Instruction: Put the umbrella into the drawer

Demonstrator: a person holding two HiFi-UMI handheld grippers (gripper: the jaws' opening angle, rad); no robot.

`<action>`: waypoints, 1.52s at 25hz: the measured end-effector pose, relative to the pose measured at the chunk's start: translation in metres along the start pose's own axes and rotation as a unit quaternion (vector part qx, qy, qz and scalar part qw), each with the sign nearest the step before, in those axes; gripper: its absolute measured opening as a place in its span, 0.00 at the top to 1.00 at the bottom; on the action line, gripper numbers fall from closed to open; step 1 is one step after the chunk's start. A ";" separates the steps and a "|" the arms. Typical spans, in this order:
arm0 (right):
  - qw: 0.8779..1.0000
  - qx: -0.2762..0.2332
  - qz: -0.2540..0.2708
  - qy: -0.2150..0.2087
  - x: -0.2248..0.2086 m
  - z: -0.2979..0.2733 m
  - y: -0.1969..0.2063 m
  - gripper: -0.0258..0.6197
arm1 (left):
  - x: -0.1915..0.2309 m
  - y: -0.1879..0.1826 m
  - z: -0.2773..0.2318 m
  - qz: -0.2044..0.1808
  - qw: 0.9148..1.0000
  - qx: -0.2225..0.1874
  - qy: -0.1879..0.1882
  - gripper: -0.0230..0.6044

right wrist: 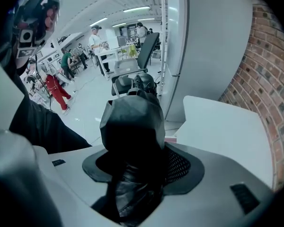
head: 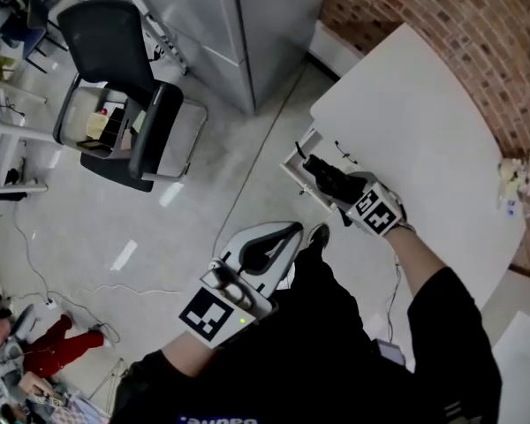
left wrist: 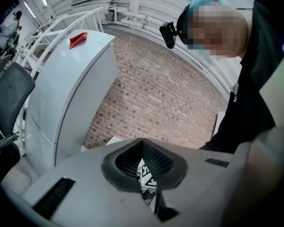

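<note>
Grey floor [head: 159,228] fills my head view, with the white table [head: 424,140] at the right against a brick wall [head: 477,25]. At the table's left edge a drawer [head: 293,162] stands pulled out. My right gripper [head: 329,182] hangs just above it, pointing steeply down, clamped on the black folded umbrella [head: 316,170]. My left gripper [head: 278,241] is off the table, over the floor beside my leg. A black chair [head: 115,69] stands well apart from the table.

In the left gripper view my jaws meet with nothing between them, and the brick wall behind the table lies ahead.

In the right gripper view the umbrella fills the jaws, gripped on both sides, with the tabletop just beyond it.
</note>
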State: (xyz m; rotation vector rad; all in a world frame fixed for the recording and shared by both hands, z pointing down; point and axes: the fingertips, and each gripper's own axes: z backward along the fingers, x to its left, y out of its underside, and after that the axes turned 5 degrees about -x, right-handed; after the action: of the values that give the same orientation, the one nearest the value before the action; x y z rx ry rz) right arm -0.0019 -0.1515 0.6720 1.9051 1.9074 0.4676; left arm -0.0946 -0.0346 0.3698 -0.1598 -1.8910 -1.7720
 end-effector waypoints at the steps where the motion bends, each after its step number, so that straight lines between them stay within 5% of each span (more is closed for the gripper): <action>1: 1.000 0.002 -0.003 0.001 0.001 -0.011 0.005 0.54 | 0.004 0.002 0.000 0.001 1.000 -0.001 -0.004 0.97; 21: 0.992 0.096 -0.079 0.023 -0.052 -0.251 0.151 0.54 | 0.106 0.109 -0.022 -0.009 0.998 0.006 -0.067 0.97; 38: 0.984 0.161 -0.079 0.020 -0.087 -0.366 0.220 0.54 | 0.165 0.189 -0.022 0.003 0.995 0.023 -0.096 0.97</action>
State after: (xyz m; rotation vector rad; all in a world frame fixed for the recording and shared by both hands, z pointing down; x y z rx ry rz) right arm 0.0032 -0.2181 1.1028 1.9238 2.2523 0.1548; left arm -0.1456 -0.0761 0.6126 -0.3302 -2.0600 -1.7618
